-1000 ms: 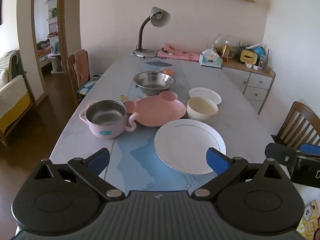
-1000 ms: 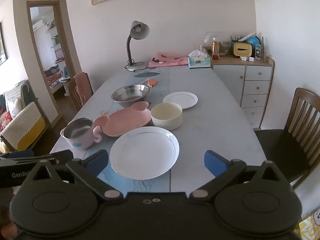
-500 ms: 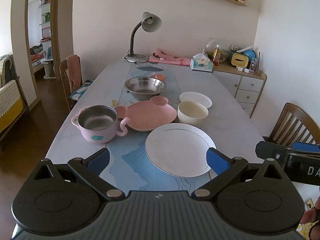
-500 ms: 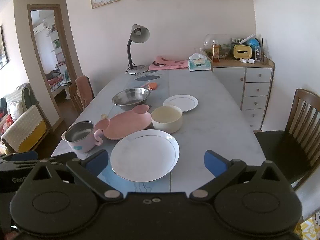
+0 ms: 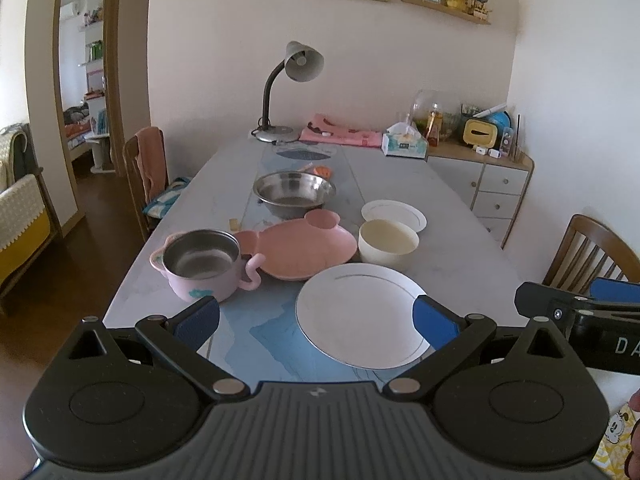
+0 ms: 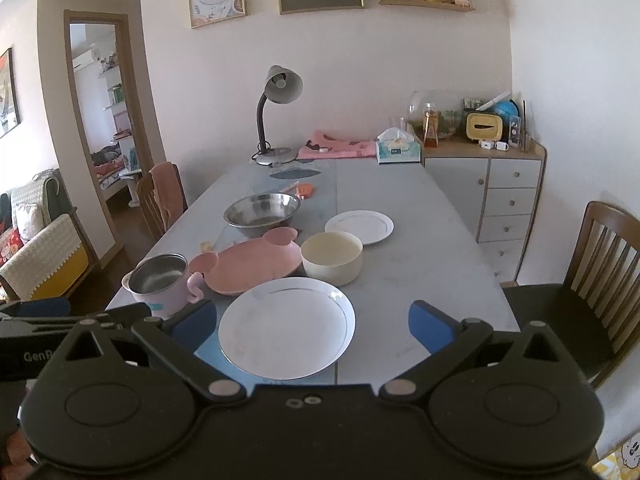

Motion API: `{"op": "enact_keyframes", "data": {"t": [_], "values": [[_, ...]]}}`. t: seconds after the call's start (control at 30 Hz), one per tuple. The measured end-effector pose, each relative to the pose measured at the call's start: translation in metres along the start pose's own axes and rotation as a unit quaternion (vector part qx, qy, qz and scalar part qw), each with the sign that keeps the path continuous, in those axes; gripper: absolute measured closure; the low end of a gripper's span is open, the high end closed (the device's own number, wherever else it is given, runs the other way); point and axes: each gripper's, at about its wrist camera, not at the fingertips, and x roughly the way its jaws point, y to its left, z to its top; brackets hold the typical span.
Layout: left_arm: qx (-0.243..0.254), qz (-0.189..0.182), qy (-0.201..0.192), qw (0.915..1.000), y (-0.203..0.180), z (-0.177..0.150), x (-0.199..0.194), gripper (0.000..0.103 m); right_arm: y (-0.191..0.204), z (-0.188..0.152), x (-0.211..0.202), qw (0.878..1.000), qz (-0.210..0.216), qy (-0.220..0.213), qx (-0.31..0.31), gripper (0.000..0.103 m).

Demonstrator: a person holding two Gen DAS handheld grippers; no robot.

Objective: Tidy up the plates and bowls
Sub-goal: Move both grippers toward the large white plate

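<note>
Both hand-held grippers, left point(image 5: 316, 314) & right point(image 6: 312, 322), are held wide open, empty, above desk point(image 6: 420, 256). Risk: large white plate point(image 6: 286, 326), thin-rimmed, may be pushed off near edge w/ shallow grasp.

The near edge of the table point(image 5: 192, 216) was hidden behind the left tool point(image 5: 316, 322), whose right fingertip point(image 5: 434, 320) covered part of the large white plate point(image 5: 360, 316). The right tool point(image 5: 580, 316) ran off the picture's right side. The small white plate point(image 6: 360, 226) sat partly behind the cream bowl point(image 6: 332, 258).
</note>
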Motion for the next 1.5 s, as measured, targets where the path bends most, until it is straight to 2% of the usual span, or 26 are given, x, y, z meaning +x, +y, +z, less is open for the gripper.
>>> {"op": "enact_keyframes", "data": {"t": [0.1, 0.27, 0.8, 1.03, 1.27, 1.5], "values": [[0.002, 0.001, -0.007, 1.0000, 0.000, 0.001, -0.002, 0.000, 0.000, 0.001, 0.000, 1.000, 0.001, -0.002, 0.003, 0.000], [0.007, 0.003, -0.019, 0.9998, 0.001, 0.002, -0.007, 0.000, -0.006, 0.001, -0.002, 0.999, 0.026, -0.004, 0.019, 0.000], [0.011, 0.002, -0.036, 0.9993, -0.010, 0.009, -0.004, 0.000, -0.005, 0.008, -0.001, 1.000, 0.010, -0.027, -0.004, 0.000], [0.008, 0.014, -0.021, 0.9996, -0.022, 0.016, 0.017, 0.000, -0.018, 0.017, 0.017, 1.000, 0.020, -0.021, -0.011, 0.001], [-0.004, 0.019, 0.001, 0.9998, -0.034, 0.023, 0.048, 0.000, -0.037, 0.027, 0.046, 0.999, 0.038, 0.002, -0.020, 0.002], [-0.020, 0.057, 0.025, 0.9978, -0.037, 0.030, 0.087, 0.000, -0.051, 0.036, 0.092, 0.997, 0.059, 0.033, -0.037, 0.006]]}}
